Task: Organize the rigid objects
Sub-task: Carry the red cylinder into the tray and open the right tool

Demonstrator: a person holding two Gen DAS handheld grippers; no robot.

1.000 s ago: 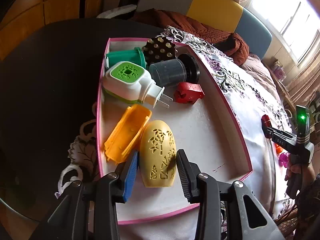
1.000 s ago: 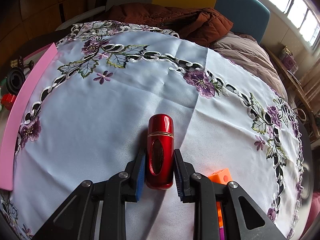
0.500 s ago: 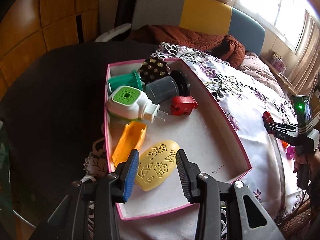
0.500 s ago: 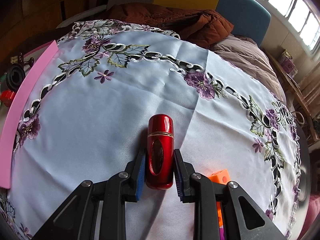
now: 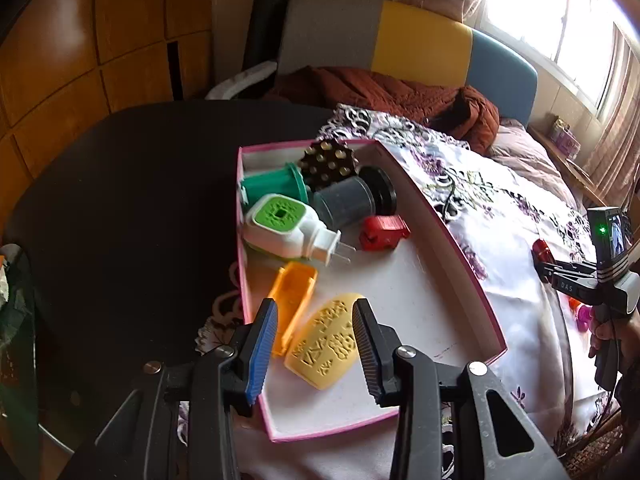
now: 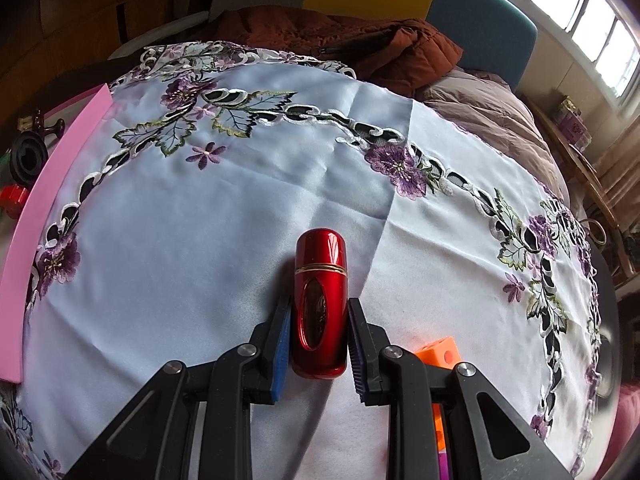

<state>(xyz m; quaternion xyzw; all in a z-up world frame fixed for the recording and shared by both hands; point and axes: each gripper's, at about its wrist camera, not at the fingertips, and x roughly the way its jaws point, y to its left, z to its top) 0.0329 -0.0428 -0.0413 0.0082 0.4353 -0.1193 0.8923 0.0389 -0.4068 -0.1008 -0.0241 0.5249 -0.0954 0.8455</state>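
My left gripper (image 5: 314, 326) is open, raised above the near end of a pink-rimmed box (image 5: 460, 256). A yellow carved oval case (image 5: 328, 344) lies free in the box below the jaws, beside an orange tray-shaped piece (image 5: 294, 292). My right gripper (image 6: 320, 320) is shut on a glossy red capsule-shaped bottle (image 6: 320, 292) just above the white floral tablecloth (image 6: 200, 240). That gripper and the bottle also show in the left wrist view (image 5: 544, 254), right of the box.
The box also holds a green-and-white plug-in device (image 5: 288, 228), a green cup (image 5: 272, 186), a grey cylinder (image 5: 348, 202), a dotted black piece (image 5: 328, 162) and a red block (image 5: 382, 232). An orange cube (image 6: 438, 350) sits by my right gripper. The box's pink wall (image 6: 52, 208) is far left.
My left gripper has let go of the yellow case, which tipped over to lie flat in the box, and has pulled up and back. My right gripper keeps the red bottle almost still.
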